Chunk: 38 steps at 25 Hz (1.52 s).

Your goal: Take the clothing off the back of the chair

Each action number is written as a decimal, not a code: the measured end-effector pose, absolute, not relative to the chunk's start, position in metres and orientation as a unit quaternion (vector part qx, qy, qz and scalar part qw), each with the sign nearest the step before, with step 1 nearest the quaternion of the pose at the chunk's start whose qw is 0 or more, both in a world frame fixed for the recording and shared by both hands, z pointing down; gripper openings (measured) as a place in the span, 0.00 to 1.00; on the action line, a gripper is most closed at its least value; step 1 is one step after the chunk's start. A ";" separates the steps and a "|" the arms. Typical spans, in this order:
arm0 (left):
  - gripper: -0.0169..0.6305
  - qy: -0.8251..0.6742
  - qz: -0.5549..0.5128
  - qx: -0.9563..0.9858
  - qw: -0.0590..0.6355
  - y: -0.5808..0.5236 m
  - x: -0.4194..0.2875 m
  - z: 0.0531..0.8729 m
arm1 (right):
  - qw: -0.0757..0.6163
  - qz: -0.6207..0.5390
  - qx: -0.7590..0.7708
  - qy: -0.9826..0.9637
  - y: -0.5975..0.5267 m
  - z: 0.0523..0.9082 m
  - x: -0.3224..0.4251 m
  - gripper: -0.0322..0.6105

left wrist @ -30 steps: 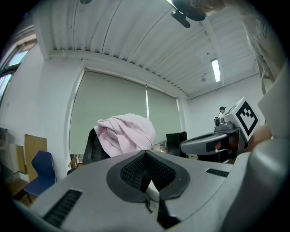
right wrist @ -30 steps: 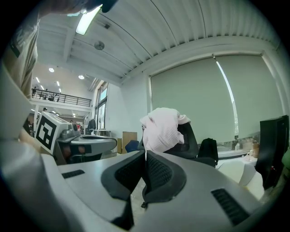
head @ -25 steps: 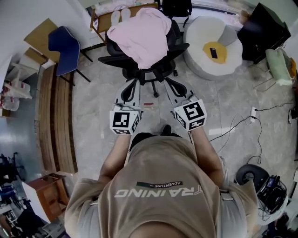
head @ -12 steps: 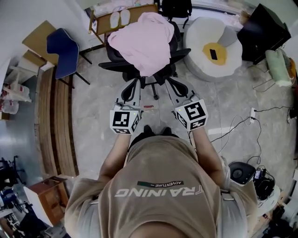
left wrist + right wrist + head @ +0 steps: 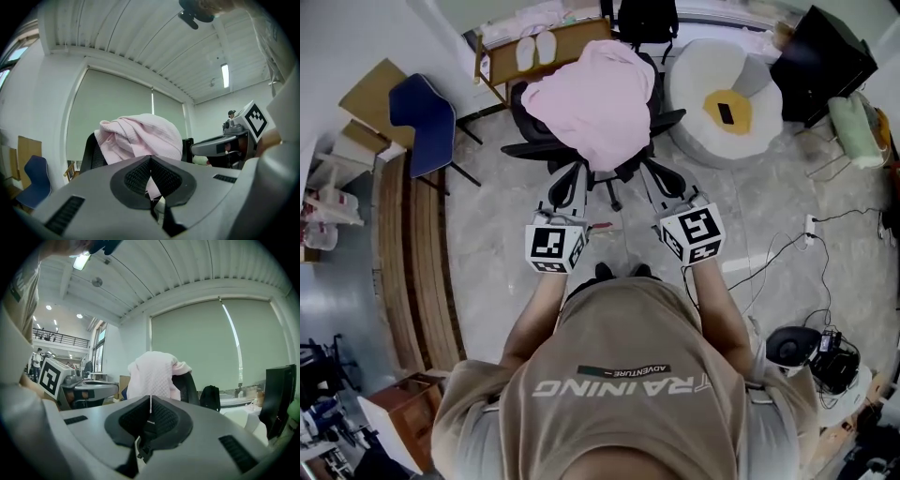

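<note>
Left claw (image 5: 150, 157) and right claw (image 5: 150, 397), both shut and empty, have edged closer to the pink shirt (image 5: 592, 98) draped over the chair (image 5: 530, 149), so the grab's probably next.

Person's shirt (image 5: 623, 422) — large pale lettering "TRAINING"; just above it a small dark label (image 5: 623, 370), "ADVENTURE". Both appear upside down in the head view.

1. I stand on the grey floor (image 5: 487, 239), with the black office chair (image 5: 525, 117) ahead of me.
2. A blue chair (image 5: 422, 117) stands left of that chair.
3. A white beanbag (image 5: 694, 84) sits on its right.
</note>
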<state>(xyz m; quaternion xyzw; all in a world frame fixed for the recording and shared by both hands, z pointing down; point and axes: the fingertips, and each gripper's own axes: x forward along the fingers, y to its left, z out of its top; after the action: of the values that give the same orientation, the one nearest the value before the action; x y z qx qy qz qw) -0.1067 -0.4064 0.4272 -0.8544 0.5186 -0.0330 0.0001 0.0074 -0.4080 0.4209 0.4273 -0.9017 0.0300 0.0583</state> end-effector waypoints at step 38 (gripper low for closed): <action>0.04 0.588 -0.025 -0.808 0.014 -0.423 -0.188 0.422 | 0.073 0.037 0.343 -0.936 -0.511 0.403 -0.073 0.59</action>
<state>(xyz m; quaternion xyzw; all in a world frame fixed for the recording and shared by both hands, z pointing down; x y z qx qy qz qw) -0.1884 -0.4229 0.4224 -0.8084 0.5880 -0.0249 0.0139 -0.0730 -0.5111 0.4027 0.3431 -0.9358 0.0371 0.0727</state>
